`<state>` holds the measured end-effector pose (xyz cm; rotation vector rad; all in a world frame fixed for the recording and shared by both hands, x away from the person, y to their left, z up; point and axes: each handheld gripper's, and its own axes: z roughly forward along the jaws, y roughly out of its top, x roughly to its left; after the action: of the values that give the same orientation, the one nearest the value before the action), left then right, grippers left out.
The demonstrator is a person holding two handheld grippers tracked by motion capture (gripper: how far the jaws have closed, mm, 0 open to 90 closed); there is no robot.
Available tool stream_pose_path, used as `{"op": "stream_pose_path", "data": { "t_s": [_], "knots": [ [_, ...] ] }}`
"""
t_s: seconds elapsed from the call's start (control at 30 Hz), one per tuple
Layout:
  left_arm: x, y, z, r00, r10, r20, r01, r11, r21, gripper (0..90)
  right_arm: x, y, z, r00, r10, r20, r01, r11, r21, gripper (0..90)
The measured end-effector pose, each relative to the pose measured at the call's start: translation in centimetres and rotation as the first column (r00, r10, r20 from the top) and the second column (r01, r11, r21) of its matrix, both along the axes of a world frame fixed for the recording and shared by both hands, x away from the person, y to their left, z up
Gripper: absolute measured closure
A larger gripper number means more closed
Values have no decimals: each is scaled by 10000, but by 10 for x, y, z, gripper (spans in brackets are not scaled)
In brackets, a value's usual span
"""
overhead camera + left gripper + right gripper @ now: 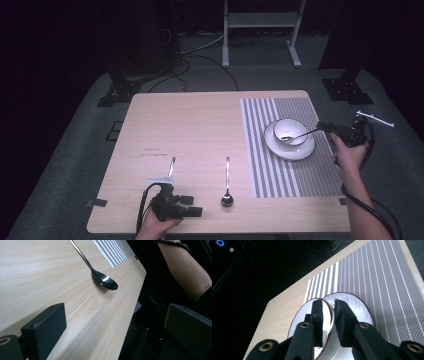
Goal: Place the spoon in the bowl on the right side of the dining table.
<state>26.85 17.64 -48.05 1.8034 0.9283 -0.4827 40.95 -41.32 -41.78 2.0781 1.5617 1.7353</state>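
Fingers of right gripper [322, 126] slightly parted, spoon handle [300, 135] between them; its head sits in bowl [290, 131] on plate [290, 145], tabletop [200, 130] three o'clock. Left gripper [192, 206] fingers wide apart, empty, seven o'clock.

A pale wooden table [190, 125] carries a grey placemat striped white [320, 175], a white plate with dark rim [305, 150], a white bowl [295, 127] and shiny silver spoons [227, 197].
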Motion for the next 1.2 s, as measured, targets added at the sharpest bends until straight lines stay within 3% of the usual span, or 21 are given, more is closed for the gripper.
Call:
{"op": "stream_pose_path", "data": {
  "t_s": [0.23, 0.63, 1.2],
  "knots": [
    [0, 0, 0, 10000, 29, -2, -29, 10000, -35, 24, -6, 1, -9, 9999, 104, -115, -104, 9999, 20, 727],
    [1, 0, 1, 10000, -21, 45, 22, 10000, -48, 24, -18, 15, -11, 9982, 589, -109, -591, 9981, -157, 709],
    [1, -1, 2, 10000, 2, 46, -2, 10000, -69, 24, -33, 31, -28, 9926, 1161, -355, -1156, 9931, 174, 694]
  ]
}}
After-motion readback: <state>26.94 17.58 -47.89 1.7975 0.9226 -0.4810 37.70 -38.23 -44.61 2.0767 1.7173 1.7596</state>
